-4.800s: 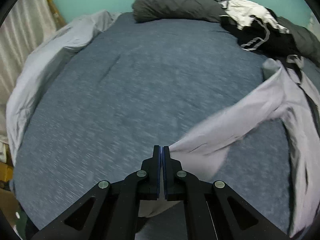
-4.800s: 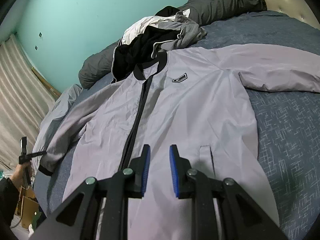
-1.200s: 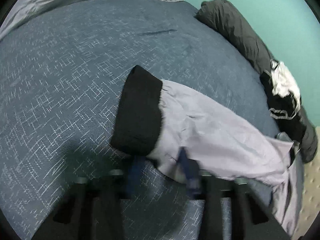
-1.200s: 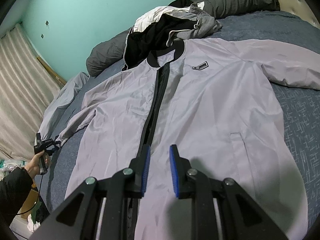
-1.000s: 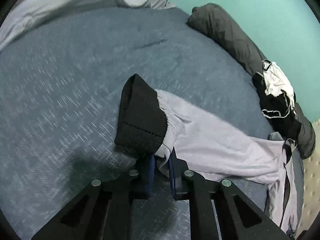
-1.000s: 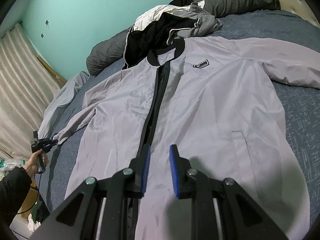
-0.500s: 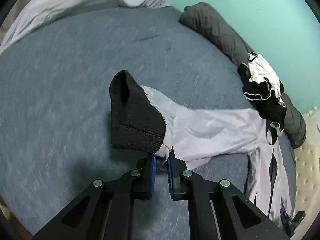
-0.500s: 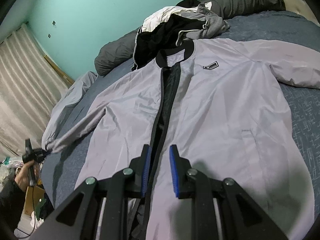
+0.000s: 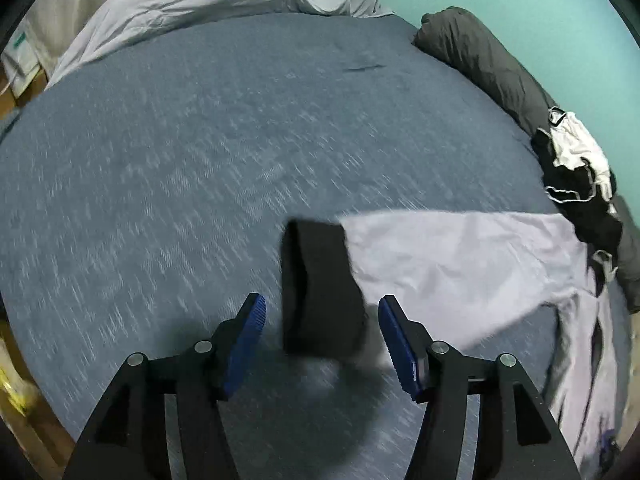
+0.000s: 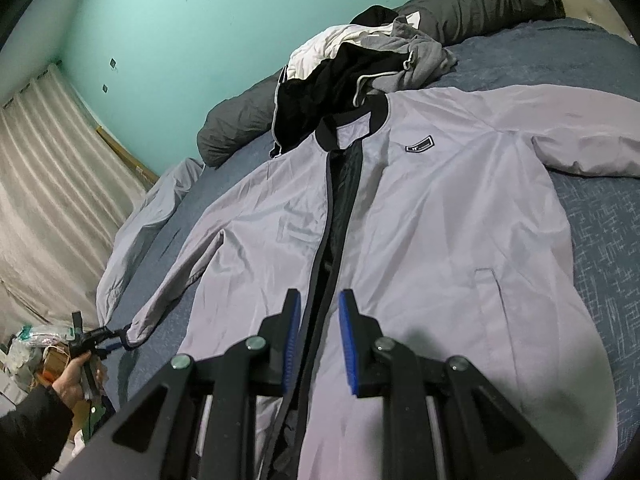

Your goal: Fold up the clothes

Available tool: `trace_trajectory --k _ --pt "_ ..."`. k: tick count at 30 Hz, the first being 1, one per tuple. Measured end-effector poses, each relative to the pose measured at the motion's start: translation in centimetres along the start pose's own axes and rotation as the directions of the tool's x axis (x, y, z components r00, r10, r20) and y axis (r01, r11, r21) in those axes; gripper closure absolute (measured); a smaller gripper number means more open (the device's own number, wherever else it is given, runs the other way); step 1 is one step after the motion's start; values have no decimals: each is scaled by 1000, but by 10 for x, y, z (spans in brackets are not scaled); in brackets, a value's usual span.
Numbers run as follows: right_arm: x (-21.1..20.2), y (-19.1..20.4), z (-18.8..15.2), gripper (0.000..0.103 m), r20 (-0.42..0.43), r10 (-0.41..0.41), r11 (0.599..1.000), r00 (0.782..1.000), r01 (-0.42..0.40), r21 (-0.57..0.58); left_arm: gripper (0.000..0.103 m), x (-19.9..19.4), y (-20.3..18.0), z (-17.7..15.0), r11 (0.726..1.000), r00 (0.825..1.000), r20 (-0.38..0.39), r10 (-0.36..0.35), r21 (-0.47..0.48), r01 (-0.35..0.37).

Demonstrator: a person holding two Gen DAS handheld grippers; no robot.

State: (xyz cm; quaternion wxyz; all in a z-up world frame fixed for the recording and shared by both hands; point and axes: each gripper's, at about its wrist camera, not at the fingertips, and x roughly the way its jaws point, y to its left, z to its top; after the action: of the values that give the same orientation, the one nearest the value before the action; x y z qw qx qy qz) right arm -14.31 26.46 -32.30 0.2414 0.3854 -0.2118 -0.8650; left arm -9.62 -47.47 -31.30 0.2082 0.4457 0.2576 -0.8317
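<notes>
A pale grey jacket (image 10: 432, 216) lies face up, spread across the blue bed (image 10: 600, 240), filling the middle of the right wrist view, its black zip line open down the centre and its black collar toward the top. One sleeve runs to the lower left of that view, and in the left wrist view its black cuff (image 9: 316, 288) sits in the lower middle, blurred, between the spread fingers of the left tool (image 9: 322, 336); the jaws are opening and the blue pads do not press on the cuff. The right tool (image 10: 316, 340) hovers over the jacket's lower front at the bottom centre, its jaws a little apart with nothing pinched. A heap of black, white and grey clothes (image 10: 360, 60) lies just above the collar, against a dark grey rolled duvet (image 10: 240, 124). A hand (image 10: 74, 376) shows at the lower left.
</notes>
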Motion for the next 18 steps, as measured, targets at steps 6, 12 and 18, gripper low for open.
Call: trace_trajectory --k 6,12,18 --pt "5 4 -2 84 -10 -11 1000 1000 11 -10 40 30 4 11 998 999 -32 -23 56 25" --pt "12 1 -6 84 -27 -22 1000 999 22 -10 91 34 3 17 996 1000 -14 -14 90 16" --pt "14 3 -8 84 -33 -22 1000 999 22 -17 96 14 10 33 996 997 62 46 73 -50"
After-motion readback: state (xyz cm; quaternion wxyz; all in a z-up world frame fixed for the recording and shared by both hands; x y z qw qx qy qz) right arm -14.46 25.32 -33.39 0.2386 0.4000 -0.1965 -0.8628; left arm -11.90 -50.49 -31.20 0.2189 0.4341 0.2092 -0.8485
